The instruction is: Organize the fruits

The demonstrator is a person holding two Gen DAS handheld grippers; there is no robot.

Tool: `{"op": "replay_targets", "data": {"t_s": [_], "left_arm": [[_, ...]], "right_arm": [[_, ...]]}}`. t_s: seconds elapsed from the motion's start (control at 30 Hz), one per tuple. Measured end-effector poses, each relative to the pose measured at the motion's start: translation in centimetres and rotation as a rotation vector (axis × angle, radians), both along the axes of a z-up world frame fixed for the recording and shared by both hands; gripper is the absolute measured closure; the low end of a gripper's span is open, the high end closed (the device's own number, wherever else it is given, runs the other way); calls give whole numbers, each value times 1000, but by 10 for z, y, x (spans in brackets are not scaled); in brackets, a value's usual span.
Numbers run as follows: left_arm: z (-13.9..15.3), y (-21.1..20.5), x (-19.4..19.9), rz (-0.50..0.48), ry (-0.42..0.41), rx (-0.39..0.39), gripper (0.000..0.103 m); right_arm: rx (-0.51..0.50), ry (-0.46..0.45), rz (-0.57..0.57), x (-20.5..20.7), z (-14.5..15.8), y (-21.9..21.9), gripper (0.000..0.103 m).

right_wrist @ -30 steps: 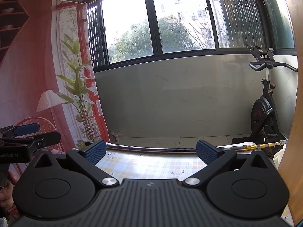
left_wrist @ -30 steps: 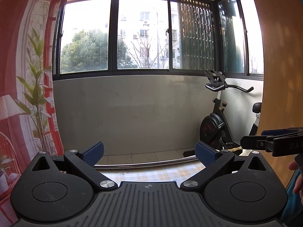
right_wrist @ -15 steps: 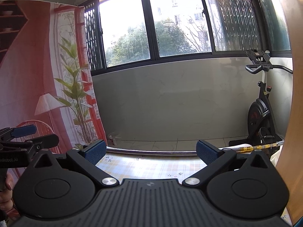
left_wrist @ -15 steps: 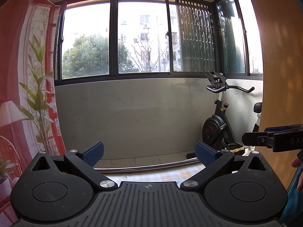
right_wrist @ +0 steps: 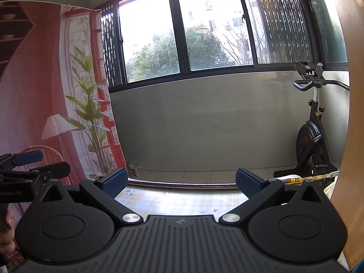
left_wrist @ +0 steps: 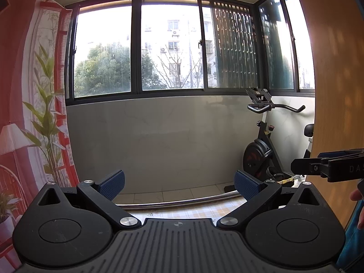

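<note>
Left tongs (left_wrist: 179, 185): released, blue pads (left_wrist: 112, 184) set wide apart, nothing between them; held level above the near part of the bench (left_wrist: 182, 211).

Right tongs (right_wrist: 182, 183): released, blue pads (right_wrist: 115, 183) likewise wide apart and empty; held over the same bench, here showing more of its checked, flower-printed cloth (right_wrist: 182, 201).

Each pair shows at the edge of the other's view, with fingers of the holding hand (left_wrist: 358, 195) beside it.

Fruits: none visible in either view; their place cannot be told.

Bench edge: a metal rail (right_wrist: 182, 184) runs along the far side.

Beyond the bench: tiled floor (right_wrist: 204, 174), grey low wall (left_wrist: 159, 141), dark-framed windows (left_wrist: 170, 45) with trees and a white building outside.

To the right: black exercise bike (left_wrist: 261, 150) by the wall, a gold-banded rod (right_wrist: 307, 178) near its base, and a wooden panel (left_wrist: 329, 68) at the frame edge.

To the left: hanging cloth backdrop (right_wrist: 45, 79) printed with a lamp, a chair and a leafy plant.
</note>
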State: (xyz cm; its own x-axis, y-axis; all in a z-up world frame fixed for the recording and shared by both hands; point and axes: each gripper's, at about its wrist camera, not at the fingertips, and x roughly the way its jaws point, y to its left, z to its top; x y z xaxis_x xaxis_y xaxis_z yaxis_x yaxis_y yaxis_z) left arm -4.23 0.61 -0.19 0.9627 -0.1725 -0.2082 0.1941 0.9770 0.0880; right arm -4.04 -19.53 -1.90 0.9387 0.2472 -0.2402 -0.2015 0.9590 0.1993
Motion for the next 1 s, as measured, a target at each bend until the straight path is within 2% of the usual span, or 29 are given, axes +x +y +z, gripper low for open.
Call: {"op": "replay_targets", "data": {"t_s": [1.0], "left_arm": [[0,10,-1,-45,-8,-20,0]], "right_arm": [[3,2,0,-2,0,-1,0]]}}
